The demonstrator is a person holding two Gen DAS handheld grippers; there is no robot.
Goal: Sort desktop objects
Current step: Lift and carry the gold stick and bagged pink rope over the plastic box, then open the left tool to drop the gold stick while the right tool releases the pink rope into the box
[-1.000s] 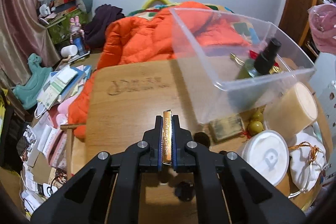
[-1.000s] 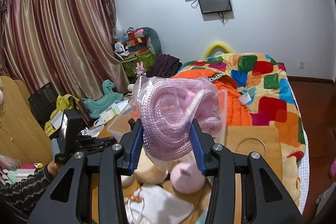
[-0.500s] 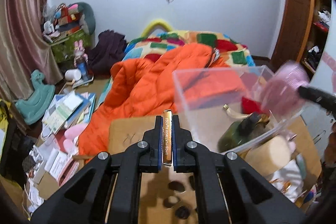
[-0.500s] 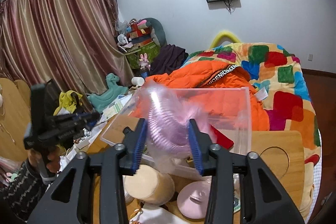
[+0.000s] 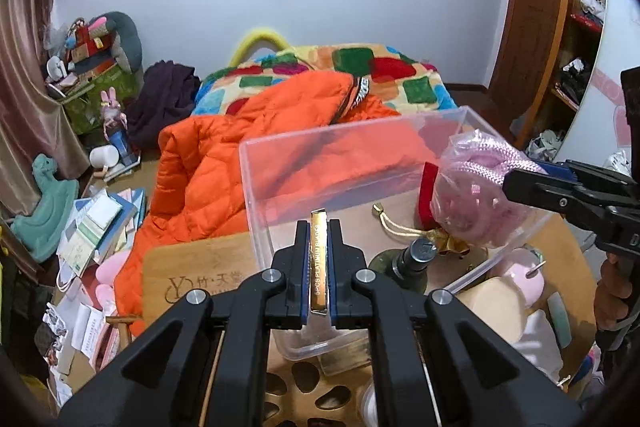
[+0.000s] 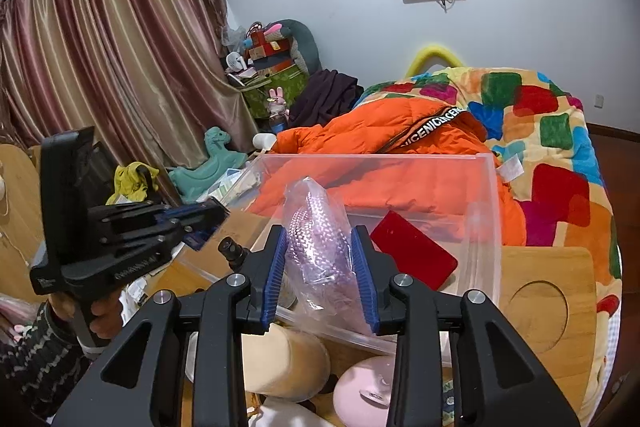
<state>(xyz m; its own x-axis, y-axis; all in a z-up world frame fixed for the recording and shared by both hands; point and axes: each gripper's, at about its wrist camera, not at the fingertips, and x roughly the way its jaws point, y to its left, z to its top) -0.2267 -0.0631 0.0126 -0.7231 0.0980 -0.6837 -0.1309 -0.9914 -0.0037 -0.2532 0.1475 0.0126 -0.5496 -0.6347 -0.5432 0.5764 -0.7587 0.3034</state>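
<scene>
My left gripper (image 5: pixel 319 227) is shut on a thin gold razor-blade pack (image 5: pixel 319 267) and holds it over the near left corner of the clear plastic bin (image 5: pixel 256 195). My right gripper (image 6: pixel 320 231) is shut on a clear bag of pink rope (image 6: pixel 316 247) and holds it over the bin's (image 6: pixel 486 227) near rim. The bag also shows in the left wrist view (image 5: pixel 476 195) at the bin's right wall. Inside the bin lie a red box (image 6: pixel 414 255), a dark green spray bottle (image 5: pixel 408 263) and a gold-corded pouch (image 5: pixel 444 243).
The bin stands on a wooden table (image 5: pixel 192 275). Beside it are a beige roll (image 6: pixel 280 363), a pink lidded jar (image 6: pixel 364 387) and a white pouch (image 5: pixel 536 343). An orange jacket (image 5: pixel 224 171) lies on the bed behind. Books and clutter cover the floor (image 5: pixel 92 227) at left.
Both grippers have moved toward the bin. The left one rose with the gold pack to the bin's corner. The right one lowered the pink rope bag to the bin's rim.
</scene>
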